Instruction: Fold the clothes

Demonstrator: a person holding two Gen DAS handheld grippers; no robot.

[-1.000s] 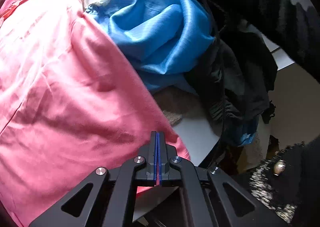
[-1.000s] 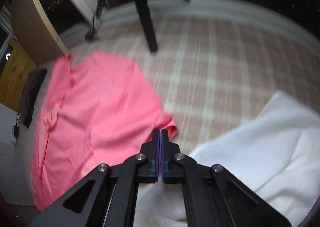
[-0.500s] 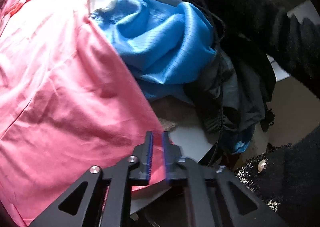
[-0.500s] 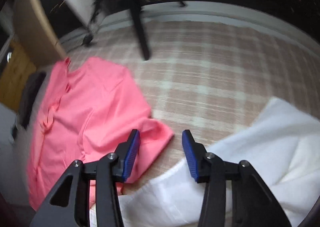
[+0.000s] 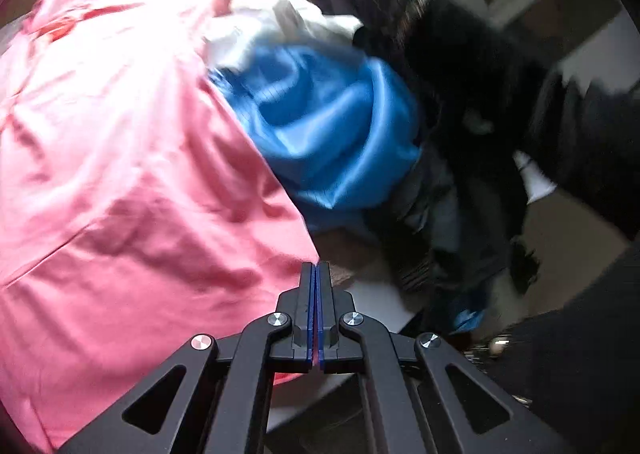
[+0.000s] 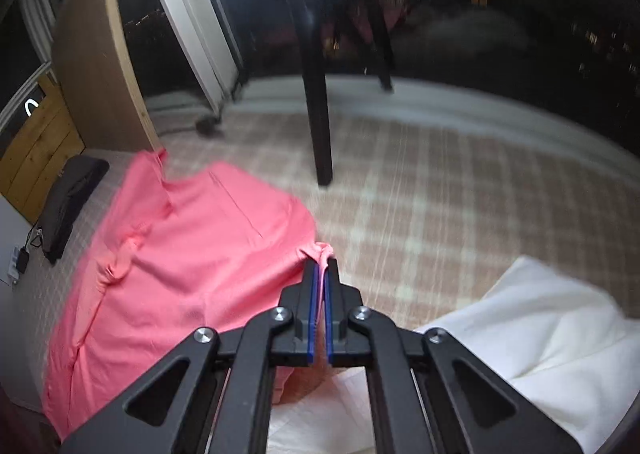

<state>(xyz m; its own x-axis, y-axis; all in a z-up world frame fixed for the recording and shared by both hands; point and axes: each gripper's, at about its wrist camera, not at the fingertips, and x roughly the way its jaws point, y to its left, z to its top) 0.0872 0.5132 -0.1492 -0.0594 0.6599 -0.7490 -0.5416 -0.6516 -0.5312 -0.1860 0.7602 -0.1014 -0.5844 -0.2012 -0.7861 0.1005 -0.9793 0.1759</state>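
1. Left gripper [image 5: 316,274]: blue pads pressed flat together, a thin sliver of pink pinched between them at the lower edge of the pink shirt [image 5: 132,190].
2. Right gripper [image 6: 320,274]: jaws clamped on a bunched corner of the same pink shirt [image 6: 192,262], a small tuft of fabric poking out past the fingertips.
3. Pink shirt, left wrist view: spread across the left and centre, brightly lit near the top, in shadow toward the gripper.
4. Pink shirt, right wrist view: lying wide on a plaid cover [image 6: 440,190], button placket running down its left part, near corner lifted into the jaws.
5. Beside the shirt, left wrist view: a shiny blue garment [image 5: 332,126] crumpled against its right edge, a white cloth [image 5: 280,26] behind that, a heap of dark clothes [image 5: 452,214] further right, blurred.
6. Far right of the left wrist view: a black fuzzy sleeve [image 5: 580,142].
7. Right wrist view, lower right: a folded white cloth [image 6: 552,338] on the plaid cover, apart from the shirt.
8. Right wrist view, behind: a dark furniture leg [image 6: 318,102] standing on the cover; a black pouch [image 6: 68,198] at far left.
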